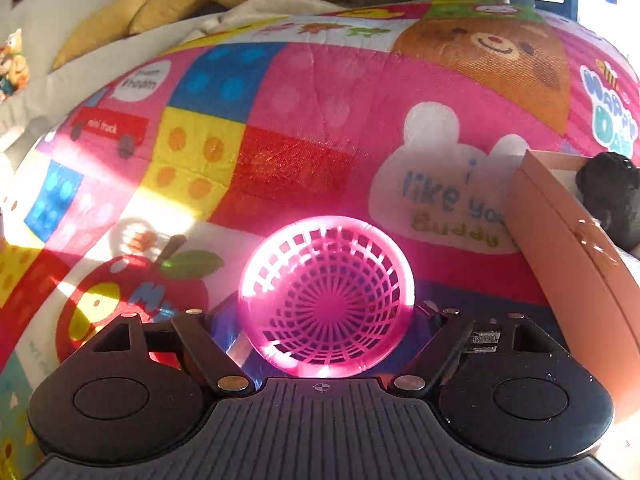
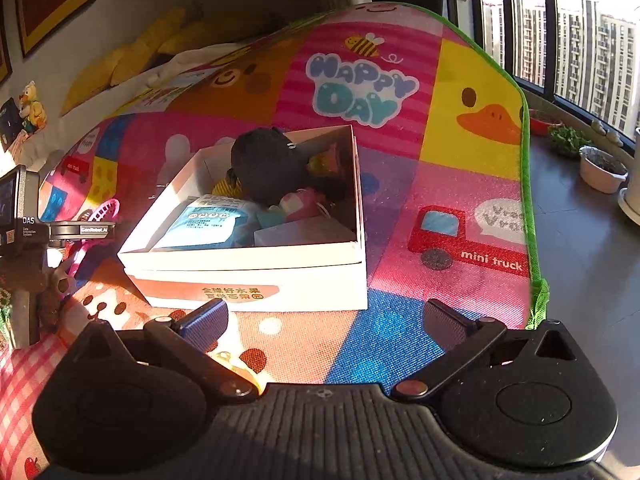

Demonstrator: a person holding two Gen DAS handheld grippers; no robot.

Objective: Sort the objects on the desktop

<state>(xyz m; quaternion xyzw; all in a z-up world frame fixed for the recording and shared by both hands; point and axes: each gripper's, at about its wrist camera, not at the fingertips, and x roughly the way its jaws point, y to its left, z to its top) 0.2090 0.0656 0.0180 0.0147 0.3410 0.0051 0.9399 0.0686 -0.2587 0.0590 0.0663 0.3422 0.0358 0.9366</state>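
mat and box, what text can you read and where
"HAPPY DAY": mat
"mini truck": mat, under red truck
"i like you Buddy": mat, white bear
"DAS": left gripper
Box front label and blue packet: too small to read

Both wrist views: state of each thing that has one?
Pink round plastic mesh basket: on its side, mouth toward the camera, empty, between the left gripper's fingers.
Left gripper: around the basket; grip unclear.
Right gripper: open, empty, above the mat.
White cardboard box: lidless, holding items.
Black plush toy: in the box, on top.
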